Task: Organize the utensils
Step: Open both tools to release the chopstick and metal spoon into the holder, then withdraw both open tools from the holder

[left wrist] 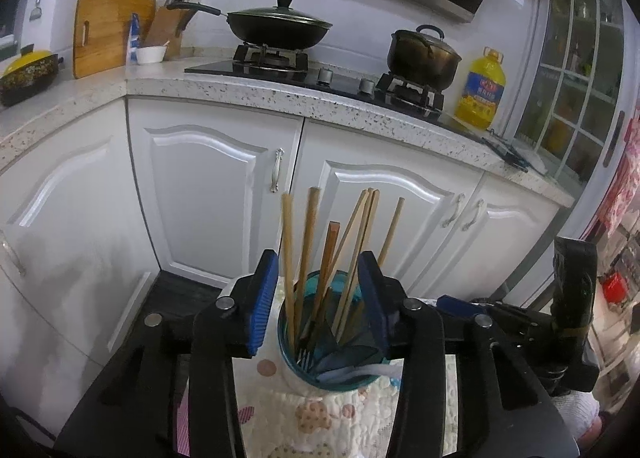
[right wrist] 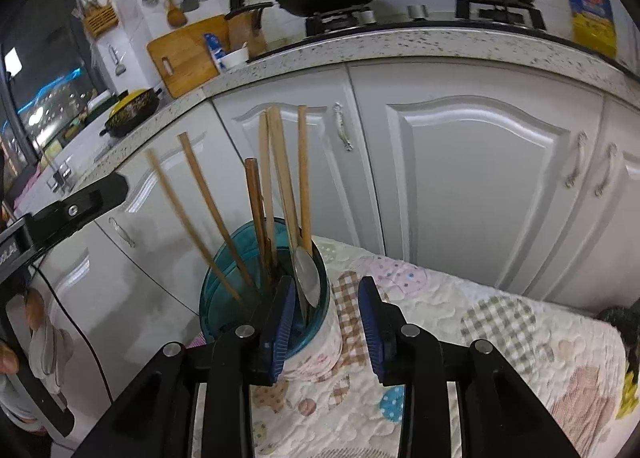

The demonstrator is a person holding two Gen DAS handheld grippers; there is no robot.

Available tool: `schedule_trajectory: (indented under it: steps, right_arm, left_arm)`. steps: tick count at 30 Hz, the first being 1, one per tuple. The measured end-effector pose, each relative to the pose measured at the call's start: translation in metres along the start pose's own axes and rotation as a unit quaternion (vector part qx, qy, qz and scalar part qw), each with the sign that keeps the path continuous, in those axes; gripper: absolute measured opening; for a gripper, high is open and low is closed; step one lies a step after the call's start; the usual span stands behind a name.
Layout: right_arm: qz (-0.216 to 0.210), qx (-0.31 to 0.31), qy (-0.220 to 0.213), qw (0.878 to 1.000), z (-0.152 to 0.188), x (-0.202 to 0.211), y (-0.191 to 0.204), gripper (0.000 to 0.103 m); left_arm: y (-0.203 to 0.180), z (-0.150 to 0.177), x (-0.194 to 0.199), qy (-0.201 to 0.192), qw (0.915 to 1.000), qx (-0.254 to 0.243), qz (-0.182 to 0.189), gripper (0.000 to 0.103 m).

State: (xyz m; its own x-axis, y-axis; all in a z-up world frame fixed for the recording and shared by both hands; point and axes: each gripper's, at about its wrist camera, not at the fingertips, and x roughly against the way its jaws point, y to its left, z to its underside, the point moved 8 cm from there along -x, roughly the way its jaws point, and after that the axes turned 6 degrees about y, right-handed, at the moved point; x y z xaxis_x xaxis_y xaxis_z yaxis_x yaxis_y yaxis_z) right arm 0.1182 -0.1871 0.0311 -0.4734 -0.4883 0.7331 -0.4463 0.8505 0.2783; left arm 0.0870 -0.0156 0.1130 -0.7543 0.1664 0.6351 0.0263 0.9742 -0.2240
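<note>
A teal-rimmed utensil holder point(left wrist: 294, 362) stands on a quilted cloth point(left wrist: 320, 418). It holds several wooden chopsticks point(left wrist: 306, 250), a fork point(left wrist: 306, 354) and a pale spoon. My left gripper point(left wrist: 320, 298) is open, its blue pads either side of the holder's mouth, empty. In the right wrist view the holder point(right wrist: 316, 334) shows chopsticks point(right wrist: 280, 178) and a metal spoon point(right wrist: 308, 278). My right gripper point(right wrist: 326, 322) is open and empty, its left pad at the holder's rim. The right gripper also shows in the left wrist view point(left wrist: 460, 304).
White cabinet doors point(left wrist: 216, 186) stand close behind. The speckled counter point(left wrist: 280, 98) carries a stove with a wok point(left wrist: 276, 28) and a pot point(left wrist: 424, 56), an oil bottle point(left wrist: 480, 90) and a cutting board point(left wrist: 108, 30). The quilted cloth point(right wrist: 480, 338) extends right.
</note>
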Motion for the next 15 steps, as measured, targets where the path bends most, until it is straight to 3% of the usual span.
schedule_trajectory:
  steps: [3, 15]
  right_arm:
    - [0.011, -0.003, -0.007, 1.0, 0.0, 0.006, 0.002, 0.042]
    - [0.045, -0.004, -0.028, 0.999, 0.016, 0.031, 0.022, 0.046]
  left_arm:
    - [0.002, 0.008, 0.006, 0.0, 0.9999, 0.004, -0.01, 0.043]
    - [0.002, 0.061, 0.006, 0.032, 0.9982, 0.003, -0.051, 0.044]
